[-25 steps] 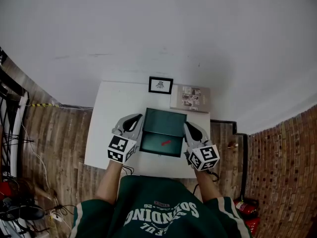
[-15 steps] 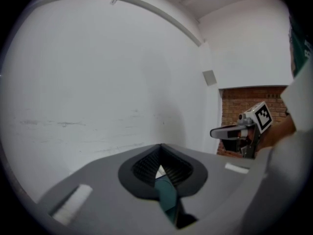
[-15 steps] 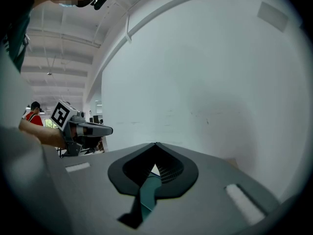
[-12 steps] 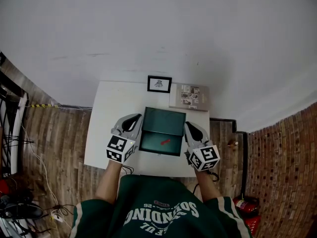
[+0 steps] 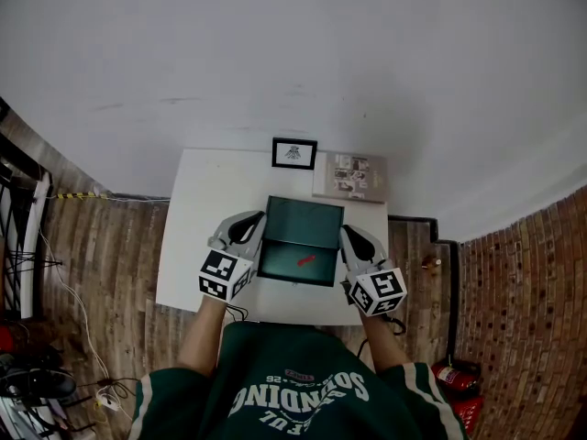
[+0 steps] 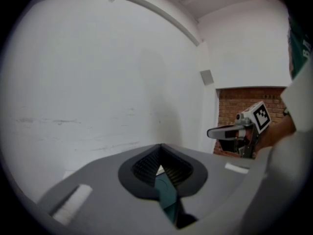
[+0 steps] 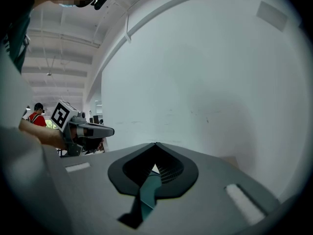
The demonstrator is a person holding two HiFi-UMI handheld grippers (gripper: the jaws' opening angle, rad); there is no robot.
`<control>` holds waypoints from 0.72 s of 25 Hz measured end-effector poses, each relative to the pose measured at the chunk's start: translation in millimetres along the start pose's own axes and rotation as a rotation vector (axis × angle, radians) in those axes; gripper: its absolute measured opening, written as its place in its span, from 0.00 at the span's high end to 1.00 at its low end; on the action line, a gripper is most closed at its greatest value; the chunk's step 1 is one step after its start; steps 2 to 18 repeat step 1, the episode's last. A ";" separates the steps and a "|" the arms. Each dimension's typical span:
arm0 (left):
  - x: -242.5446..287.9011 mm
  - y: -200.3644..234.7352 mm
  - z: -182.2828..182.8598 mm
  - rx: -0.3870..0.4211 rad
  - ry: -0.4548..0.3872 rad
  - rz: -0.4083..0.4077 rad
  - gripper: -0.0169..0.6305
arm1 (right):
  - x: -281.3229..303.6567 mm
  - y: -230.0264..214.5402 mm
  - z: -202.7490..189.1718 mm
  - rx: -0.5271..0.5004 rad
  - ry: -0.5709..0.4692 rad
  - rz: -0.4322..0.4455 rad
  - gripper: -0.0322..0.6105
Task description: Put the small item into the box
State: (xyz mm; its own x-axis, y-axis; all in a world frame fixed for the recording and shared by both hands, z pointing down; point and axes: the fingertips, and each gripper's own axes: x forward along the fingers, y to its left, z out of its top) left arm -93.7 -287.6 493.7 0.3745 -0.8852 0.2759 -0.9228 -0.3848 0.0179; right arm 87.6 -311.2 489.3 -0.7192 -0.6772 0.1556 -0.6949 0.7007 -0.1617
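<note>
On the white surface (image 5: pixel 206 200), the left gripper (image 5: pixel 255 220) and right gripper (image 5: pixel 348 235) jaws clench the green box's (image 5: pixel 303 223) side walls. The red small item (image 5: pixel 305 261) already lies inside, so the next move is probably an even, level lift.

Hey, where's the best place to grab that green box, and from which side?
Take the green box by its thin upright side walls, coming in from left and right: its open top lets fingers straddle each wall. The left gripper and right gripper look clamped there.
</note>
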 end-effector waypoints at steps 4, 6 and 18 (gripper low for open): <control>0.2 -0.4 -0.5 -0.001 0.002 -0.002 0.90 | 0.0 0.1 -0.3 0.001 0.001 0.000 0.95; 0.2 -0.4 -0.5 -0.001 0.002 -0.002 0.90 | 0.0 0.1 -0.3 0.001 0.001 0.000 0.95; 0.2 -0.4 -0.5 -0.001 0.002 -0.002 0.90 | 0.0 0.1 -0.3 0.001 0.001 0.000 0.95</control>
